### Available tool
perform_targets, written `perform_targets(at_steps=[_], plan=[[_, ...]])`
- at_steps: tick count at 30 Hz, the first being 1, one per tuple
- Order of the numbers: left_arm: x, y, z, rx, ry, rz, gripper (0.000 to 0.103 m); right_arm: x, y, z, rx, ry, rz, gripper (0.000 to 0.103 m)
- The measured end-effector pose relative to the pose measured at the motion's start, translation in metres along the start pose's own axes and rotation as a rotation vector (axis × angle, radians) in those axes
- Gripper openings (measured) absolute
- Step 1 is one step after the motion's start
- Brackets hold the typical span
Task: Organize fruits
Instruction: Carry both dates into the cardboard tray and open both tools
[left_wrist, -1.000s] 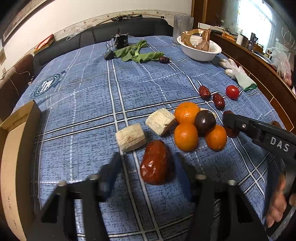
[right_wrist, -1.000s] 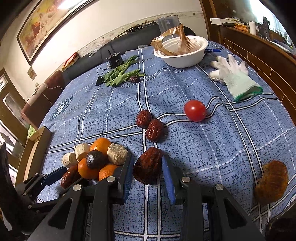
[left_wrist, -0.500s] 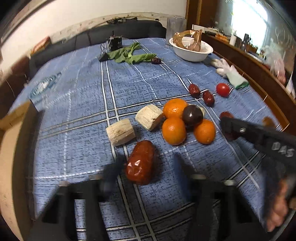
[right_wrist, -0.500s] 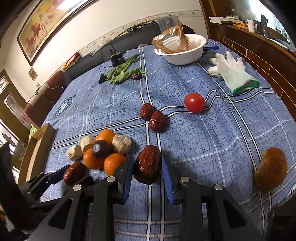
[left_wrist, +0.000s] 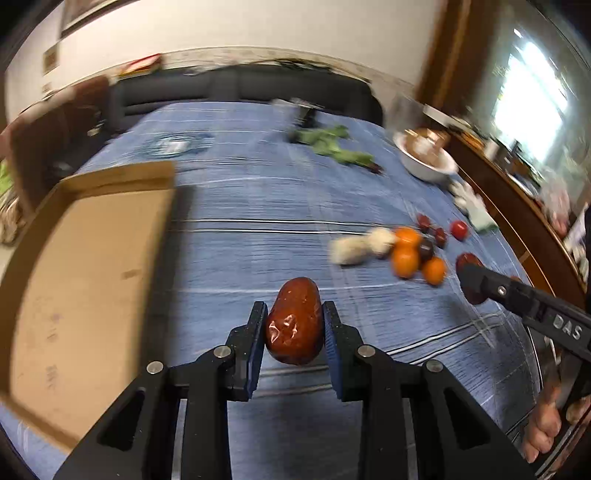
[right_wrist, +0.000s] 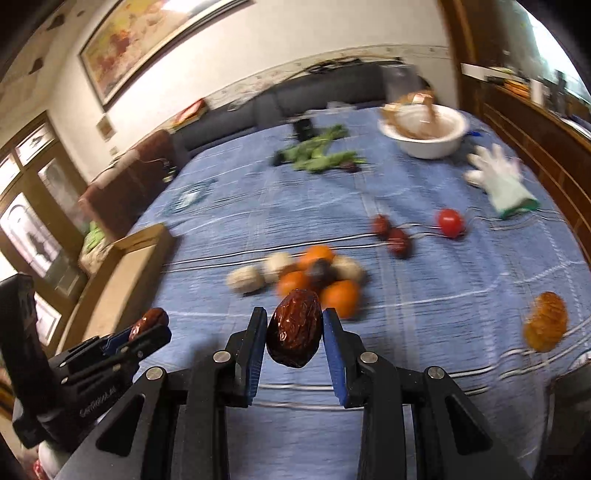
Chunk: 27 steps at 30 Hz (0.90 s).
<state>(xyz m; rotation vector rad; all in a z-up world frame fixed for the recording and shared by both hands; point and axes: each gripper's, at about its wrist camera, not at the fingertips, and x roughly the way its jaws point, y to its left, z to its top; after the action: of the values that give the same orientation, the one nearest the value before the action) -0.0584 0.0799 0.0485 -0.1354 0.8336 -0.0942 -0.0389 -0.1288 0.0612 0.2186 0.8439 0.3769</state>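
Note:
My left gripper (left_wrist: 294, 321) is shut on a glossy red-brown date (left_wrist: 294, 320) and holds it above the blue cloth. The cardboard box (left_wrist: 79, 266) lies to its left. My right gripper (right_wrist: 294, 328) is shut on a darker wrinkled date (right_wrist: 294, 332), also lifted off the cloth. Beyond it sits a blurred pile of oranges (right_wrist: 316, 284), a dark plum (right_wrist: 319, 271) and pale chunks (right_wrist: 245, 279). In the left wrist view the right gripper (left_wrist: 471, 282) shows at the right with its date; in the right wrist view the left gripper (right_wrist: 149, 326) shows at lower left.
Two small dates (right_wrist: 391, 232), a red tomato (right_wrist: 450, 221), a white glove (right_wrist: 498, 181), a white bowl (right_wrist: 424, 136), green leaves (right_wrist: 317, 155) and a brown-orange fruit (right_wrist: 546, 321) lie on the blue checked cloth (right_wrist: 461, 280). A sofa runs along the far edge.
Both grippers have lifted their dates off the cloth and swung left toward the cardboard box. The left gripper closed on its date, which earlier lay between open jaws.

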Motion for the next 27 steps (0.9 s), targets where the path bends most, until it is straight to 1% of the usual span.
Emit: perform_targets(at_steps=[1,3,7,9,12,13,17,22,25,27], plan=[[-0.006,0.011,-0.001,-0.017,-0.008,0.019,0.029,0.001,0.014,-0.001,-0.021,0.007,0.024,0.033],[-0.021,0.040,-0.004,-0.056,-0.022,0.081,0.029,0.006,0.045,-0.004,-0.065,0.023,0.078,0.033],[-0.041,0.090,-0.008,-0.121,-0.035,0.198,0.029,0.023,0.117,-0.012,-0.168,0.072,0.213,0.034],[-0.048,0.117,-0.012,-0.159,-0.041,0.261,0.029,0.034,0.150,-0.019,-0.212,0.100,0.262,0.034],[-0.053,0.152,-0.021,-0.215,-0.039,0.314,0.029,0.051,0.190,-0.030,-0.281,0.123,0.299,0.034],[-0.053,0.162,-0.024,-0.233,-0.035,0.328,0.029,0.057,0.198,-0.033,-0.298,0.130,0.308,0.034],[-0.053,0.182,-0.032,-0.264,-0.022,0.353,0.029,0.086,0.224,-0.042,-0.330,0.176,0.336,0.034],[-0.047,0.195,-0.037,-0.268,0.004,0.374,0.029,0.114,0.241,-0.058,-0.379,0.223,0.308,0.034],[-0.045,0.196,-0.037,-0.271,0.017,0.372,0.029,0.123,0.245,-0.065,-0.409,0.236,0.298,0.035],[-0.045,0.198,-0.036,-0.278,0.014,0.369,0.029,0.125,0.247,-0.067,-0.425,0.228,0.290,0.035]])
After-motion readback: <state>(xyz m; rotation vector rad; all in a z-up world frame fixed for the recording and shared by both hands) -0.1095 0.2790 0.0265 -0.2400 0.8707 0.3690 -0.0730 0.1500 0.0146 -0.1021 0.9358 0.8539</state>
